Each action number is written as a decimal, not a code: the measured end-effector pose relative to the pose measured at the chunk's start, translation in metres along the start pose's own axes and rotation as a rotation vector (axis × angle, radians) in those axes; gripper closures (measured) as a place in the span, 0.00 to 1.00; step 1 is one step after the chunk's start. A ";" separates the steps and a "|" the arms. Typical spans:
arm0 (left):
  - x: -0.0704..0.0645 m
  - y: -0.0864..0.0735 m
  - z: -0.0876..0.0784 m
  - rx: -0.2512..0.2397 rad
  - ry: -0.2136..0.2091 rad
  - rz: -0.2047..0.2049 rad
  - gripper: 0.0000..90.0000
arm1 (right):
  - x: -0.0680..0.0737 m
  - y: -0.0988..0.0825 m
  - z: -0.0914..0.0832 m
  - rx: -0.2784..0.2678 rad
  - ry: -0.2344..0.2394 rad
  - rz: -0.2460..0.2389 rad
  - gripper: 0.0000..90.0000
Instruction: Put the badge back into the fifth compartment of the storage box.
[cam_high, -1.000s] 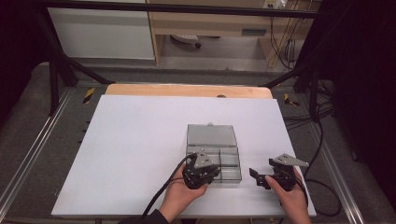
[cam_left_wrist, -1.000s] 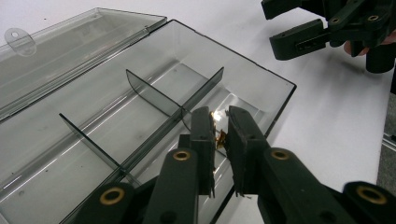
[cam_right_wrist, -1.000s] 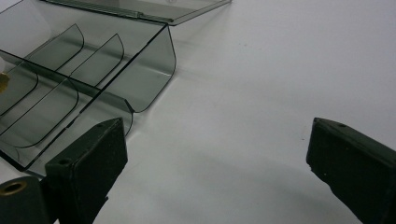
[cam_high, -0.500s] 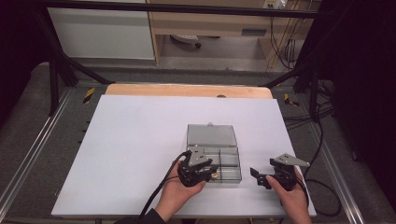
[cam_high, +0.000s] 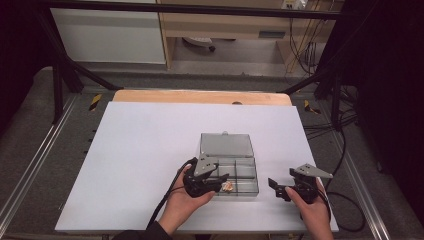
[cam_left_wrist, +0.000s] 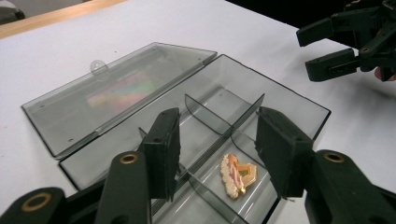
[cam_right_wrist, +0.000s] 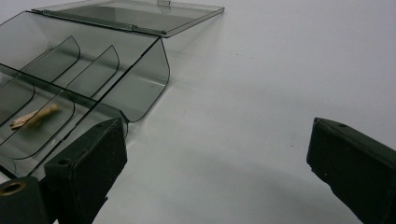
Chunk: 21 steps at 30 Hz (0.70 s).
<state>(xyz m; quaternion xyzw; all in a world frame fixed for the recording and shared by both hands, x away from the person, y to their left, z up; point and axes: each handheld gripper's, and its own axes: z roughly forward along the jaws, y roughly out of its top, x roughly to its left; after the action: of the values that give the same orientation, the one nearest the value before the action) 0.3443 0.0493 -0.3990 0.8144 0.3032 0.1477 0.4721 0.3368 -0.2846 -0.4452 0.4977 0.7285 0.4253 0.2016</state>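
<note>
A pink-and-gold heart-shaped charm lies flat in the open smoky compartment box's near compartment.

My table is evenly bright under overhead light, its surroundings dark. My near jaws blur softly; rainbow glare sheens the lid.

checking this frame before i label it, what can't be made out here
- Heart-shaped charm: in the high view too small to read; in the right gripper view edge-on behind the smoked wall of the box.
- Compartments under the left gripper: covered by it in the high view; nearest ones cut off by the bottom edge in the left gripper view.
- Right gripper: jaw tips small and dark in the high view.
- Lid: glare hides anything printed on it.
</note>
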 end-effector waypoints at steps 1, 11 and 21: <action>0.001 0.000 -0.002 -0.004 0.001 0.000 0.55 | 0.000 0.000 0.000 0.004 0.001 -0.003 0.06; 0.004 0.000 -0.009 -0.012 -0.001 0.003 0.54 | 0.006 0.001 0.002 0.005 0.005 -0.018 0.06; 0.009 -0.003 -0.015 -0.022 0.025 -0.003 0.49 | 0.008 0.002 0.000 -0.025 0.001 -0.033 0.05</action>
<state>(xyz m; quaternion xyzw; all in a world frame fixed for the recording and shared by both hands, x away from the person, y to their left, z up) 0.3423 0.0668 -0.3945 0.8067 0.3089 0.1607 0.4775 0.3347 -0.2771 -0.4425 0.4828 0.7314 0.4312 0.2145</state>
